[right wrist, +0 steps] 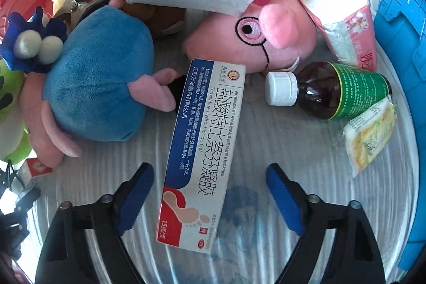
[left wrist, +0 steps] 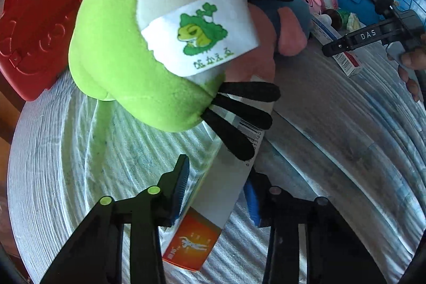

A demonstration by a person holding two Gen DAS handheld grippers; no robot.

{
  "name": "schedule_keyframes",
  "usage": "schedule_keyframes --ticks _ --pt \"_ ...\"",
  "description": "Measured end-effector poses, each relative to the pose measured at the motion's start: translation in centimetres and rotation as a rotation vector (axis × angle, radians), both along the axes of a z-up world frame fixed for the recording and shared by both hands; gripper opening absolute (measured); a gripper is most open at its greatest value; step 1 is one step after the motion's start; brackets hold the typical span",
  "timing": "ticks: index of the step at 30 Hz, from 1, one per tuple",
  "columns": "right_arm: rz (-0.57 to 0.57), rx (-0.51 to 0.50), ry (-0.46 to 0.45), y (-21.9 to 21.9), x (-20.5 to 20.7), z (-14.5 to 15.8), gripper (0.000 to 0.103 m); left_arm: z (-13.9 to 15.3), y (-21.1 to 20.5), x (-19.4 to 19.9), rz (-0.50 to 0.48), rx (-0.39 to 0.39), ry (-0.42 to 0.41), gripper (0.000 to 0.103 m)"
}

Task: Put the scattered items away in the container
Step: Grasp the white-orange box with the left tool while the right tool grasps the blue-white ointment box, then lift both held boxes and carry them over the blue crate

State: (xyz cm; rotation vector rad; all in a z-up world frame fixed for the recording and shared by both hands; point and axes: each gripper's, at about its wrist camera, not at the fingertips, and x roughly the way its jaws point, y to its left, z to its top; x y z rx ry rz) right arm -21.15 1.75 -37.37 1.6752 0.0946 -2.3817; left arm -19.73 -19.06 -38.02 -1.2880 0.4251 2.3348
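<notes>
The scattered items are lying on the grey ribbed desk [right wrist: 266, 140], and the blue container [right wrist: 396, 49] is standing at the far right of the right tongs. The left tongs [left wrist: 217, 186] are pinching a white-and-orange box [left wrist: 213, 198] between their blue pads [left wrist: 181, 185]; the box is extending forward under the green frog plush [left wrist: 133, 44], which is sitting directly ahead of these tongs. A red case [left wrist: 40, 25] is lying to the far left. The right tongs [right wrist: 210, 193] are standing spread, with a long gel box [right wrist: 202, 151] lying between the fingers; contact with either pad cannot be determined. Ahead of them, a pink pig plush [right wrist: 255, 44] is lying beside a blue plush [right wrist: 101, 87]. A brown bottle [right wrist: 332, 89] and a yellow sachet [right wrist: 370, 135] are lying to the front right.
</notes>
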Motion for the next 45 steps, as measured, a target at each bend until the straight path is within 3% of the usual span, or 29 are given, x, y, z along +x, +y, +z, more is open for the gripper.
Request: schedule_keyframes --ticks 1,3,4,14,28,37,39,45 --pt "0.003 0.011 0.009 -0.1 0.1 0.0 0.07 0.0 0.0 0.3 0.005 0.004 -0.005 0.026" --pt "0.01 0.005 0.018 -0.1 0.4 0.3 0.047 0.0 0.0 0.8 0.019 0.009 -0.014 0.023" --pt "0.014 -0.003 0.015 0.0 0.5 0.4 0.042 0.0 -0.1 1.1 0.032 0.01 -0.02 0.023" --pt "0.079 -0.032 -0.051 0.3 4.7 1.1 0.039 0.0 -0.9 4.5 0.169 0.05 -0.084 0.023" --pt "0.184 -0.034 -0.067 1.4 9.3 3.3 0.039 1.6 -1.2 7.9 0.295 0.041 -0.121 0.023" --pt "0.243 -0.065 -0.054 3.4 11.6 6.3 0.039 4.5 -0.5 10.1 0.349 0.041 -0.096 0.023" --pt "0.255 -0.074 -0.048 3.4 13.8 7.3 0.039 5.4 -0.2 10.4 0.362 0.046 -0.085 0.023" --pt "0.284 -0.112 -0.02 2.3 11.4 9.1 0.039 8.5 0.8 10.9 0.385 0.062 -0.045 0.023"
